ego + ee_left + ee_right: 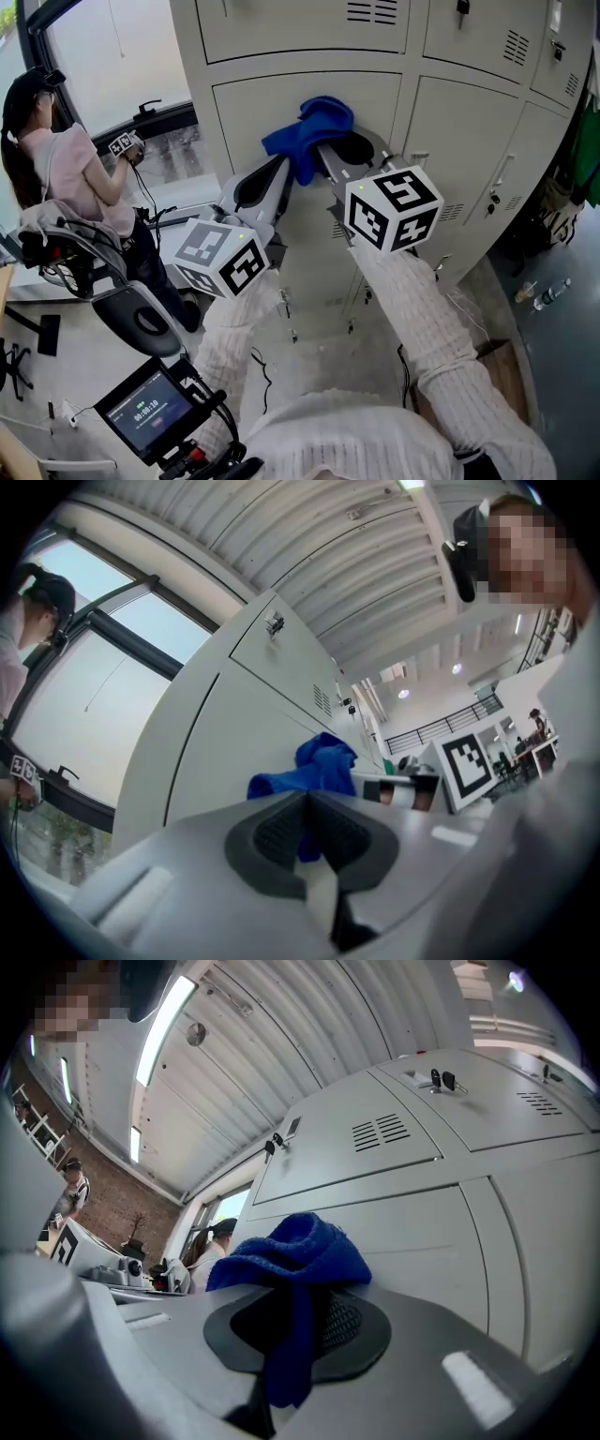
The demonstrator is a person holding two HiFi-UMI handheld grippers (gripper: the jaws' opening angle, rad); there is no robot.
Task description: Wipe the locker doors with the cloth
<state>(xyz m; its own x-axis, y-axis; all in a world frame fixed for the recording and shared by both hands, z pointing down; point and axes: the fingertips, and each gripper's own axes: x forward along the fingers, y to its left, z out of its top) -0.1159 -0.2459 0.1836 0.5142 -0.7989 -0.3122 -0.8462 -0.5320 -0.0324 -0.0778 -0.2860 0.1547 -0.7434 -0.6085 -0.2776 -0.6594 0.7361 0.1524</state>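
Observation:
A blue cloth (309, 127) is bunched against the pale grey locker door (253, 108) in the middle row. My right gripper (324, 150) is shut on it; in the right gripper view the cloth (291, 1260) drapes over the tips and hangs down between the pads (347, 1321). My left gripper (284, 165) sits just left of it with its jaws together. In the left gripper view a strip of the cloth (314, 766) shows between the pads (277, 832) of the left gripper (306, 801). Both grippers point at the door.
More locker doors (469, 141) with handles and vents run to the right. A person (66, 169) stands at the left by the window, next to an office chair (141, 319). A small screen (145, 412) is at bottom left. Bottles (544, 295) lie on the floor at right.

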